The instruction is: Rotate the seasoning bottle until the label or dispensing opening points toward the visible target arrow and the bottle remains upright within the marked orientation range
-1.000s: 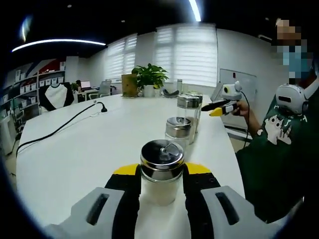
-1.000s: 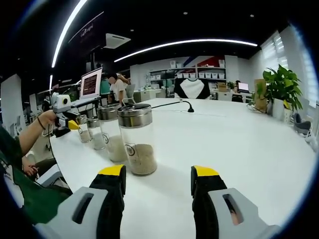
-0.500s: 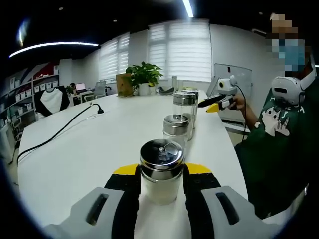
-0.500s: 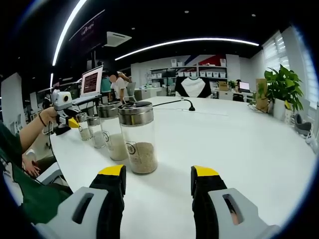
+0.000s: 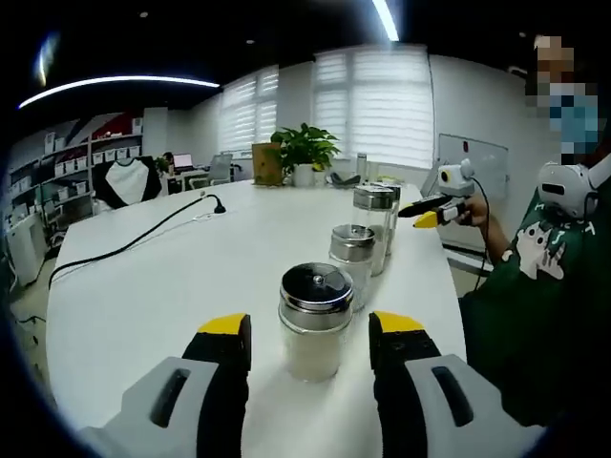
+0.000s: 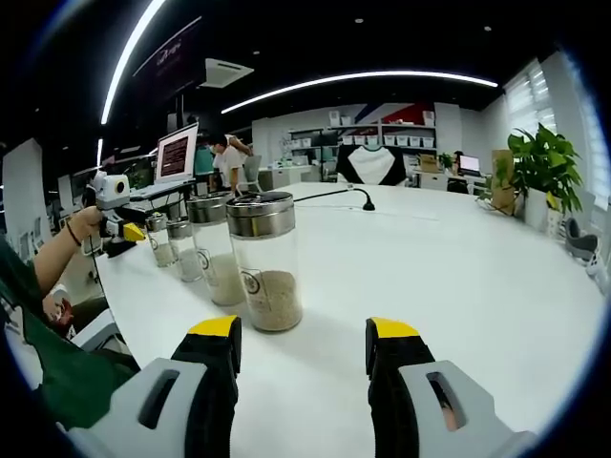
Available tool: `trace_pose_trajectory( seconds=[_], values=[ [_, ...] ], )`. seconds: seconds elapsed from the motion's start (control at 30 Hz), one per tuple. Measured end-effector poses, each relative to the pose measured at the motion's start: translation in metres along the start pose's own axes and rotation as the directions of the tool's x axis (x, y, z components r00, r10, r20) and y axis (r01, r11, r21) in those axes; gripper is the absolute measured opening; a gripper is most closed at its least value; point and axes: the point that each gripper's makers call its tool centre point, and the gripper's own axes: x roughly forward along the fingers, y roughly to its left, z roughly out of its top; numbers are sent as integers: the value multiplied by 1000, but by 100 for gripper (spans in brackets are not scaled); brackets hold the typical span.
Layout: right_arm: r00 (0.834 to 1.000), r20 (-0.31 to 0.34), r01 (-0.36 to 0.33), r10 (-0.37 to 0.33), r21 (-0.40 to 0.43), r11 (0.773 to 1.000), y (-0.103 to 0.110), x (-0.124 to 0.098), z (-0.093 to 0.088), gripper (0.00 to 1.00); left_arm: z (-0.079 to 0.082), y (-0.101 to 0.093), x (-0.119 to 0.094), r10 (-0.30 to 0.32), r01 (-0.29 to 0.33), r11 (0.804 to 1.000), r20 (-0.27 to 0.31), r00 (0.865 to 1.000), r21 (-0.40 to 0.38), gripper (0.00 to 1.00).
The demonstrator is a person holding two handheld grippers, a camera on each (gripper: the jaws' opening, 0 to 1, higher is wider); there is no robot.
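Note:
A small glass seasoning bottle (image 5: 316, 303) with a steel lid and white contents stands upright on the white table (image 5: 162, 286). It sits between the jaws of my left gripper (image 5: 312, 334), which is open, with a gap on each side of the glass. Behind it stand another small bottle (image 5: 352, 258) and a taller one (image 5: 373, 221) in a row. My right gripper (image 6: 301, 345) is open with nothing in it, just short of a tall bottle (image 6: 264, 267) holding brownish seasoning. In the right gripper view the left gripper (image 6: 122, 227) shows at the row's far end.
A person in a green shirt (image 5: 535, 305) stands at the table's edge, holding the right gripper (image 5: 434, 210). A black cable (image 5: 134, 239) runs across the table, and a potted plant (image 5: 305, 153) stands at the far end. Desks and shelves (image 6: 382, 143) lie beyond.
My left gripper's jaws have parted from the small bottle they were clamped on, and the bottle now stands free. The left view swung a little. The right gripper stayed put.

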Motion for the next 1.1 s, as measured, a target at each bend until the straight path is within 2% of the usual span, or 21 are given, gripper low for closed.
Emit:
trace_pose_trajectory(
  seconds=[0.07,0.13,0.2,0.23,0.3,0.37,0.47,0.53,0.57,0.6,0.63,0.7,0.73,0.77,0.8,0.83,0.93,0.97,1.03,1.07,1.1],
  values=[
    [1000,1,2,-2,0,1000,-1,0,0,52,-1,4,-2,79,-79,997,2,997,9,53],
    [1000,1,2,-2,1,1000,-1,0,0,52,1,7,-4,128,-128,991,6,992,33,53],
    [1000,-2,2,-2,3,1000,0,0,-1,52,5,4,-4,149,-147,988,45,988,-48,57],
    [1000,-3,1,-1,3,1000,0,0,-2,52,7,5,-5,177,-174,983,53,983,-58,57],
    [1000,0,0,0,4,1000,0,0,-2,52,7,6,-6,231,-231,973,41,972,-2,56],
    [1000,0,0,0,4,1000,0,0,-2,52,7,2,-3,253,-251,967,33,967,-35,58],
    [1000,2,2,-2,6,1000,-1,0,-2,52,14,-3,-2,282,-274,956,73,957,-104,60],
    [1000,4,3,-3,8,1000,-1,0,-2,52,17,1,-3,356,-346,932,87,930,-110,60],
    [1000,4,4,-4,8,1000,-2,0,-2,52,16,1,-4,386,-384,923,71,920,-40,61],
    [1000,5,4,-4,9,1000,-2,0,-2,52,17,1,-4,411,-411,911,74,908,-26,62],
    [1000,5,4,-4,10,1000,-2,0,-2,52,18,2,-6,447,-445,894,84,890,-44,63],
    [1000,7,4,-4,12,1000,-2,-1,-2,52,20,3,-8,485,-476,874,104,868,-99,62],
    [1000,8,4,-4,11,1000,-2,-1,-2,52,21,6,-12,532,-523,846,101,841,-99,61],
    [1000,8,4,-4,12,1000,-3,-1,-2,52,25,5,-12,535,-529,845,122,836,-79,61],
    [1000,8,4,-4,11,1000,-3,-1,-2,52,24,1,-9,527,-522,850,121,841,-76,62],
    [1000,9,4,-5,10,1000,-3,-1,-1,52,24,1,-9,537,-530,843,115,836,-87,61],
    [1000,11,15,-15,4,1000,-5,-3,0,52,27,2,-9,576,-562,817,138,806,-127,61],
    [1000,16,16,-16,5,1000,-6,-4,1,52,26,4,-10,596,-575,802,138,791,-162,61],
    [1000,18,15,-15,7,1000,-6,-4,1,52,24,4,-10,607,-584,793,136,783,-172,59],
    [1000,18,15,-15,8,1000,-6,-4,1,52,21,5,-11,622,-597,780,124,773,-187,58],
    [1000,18,16,-16,7,1000,-6,-4,1,52,16,10,-15,657,-634,750,104,746,-191,58]
  ],
)
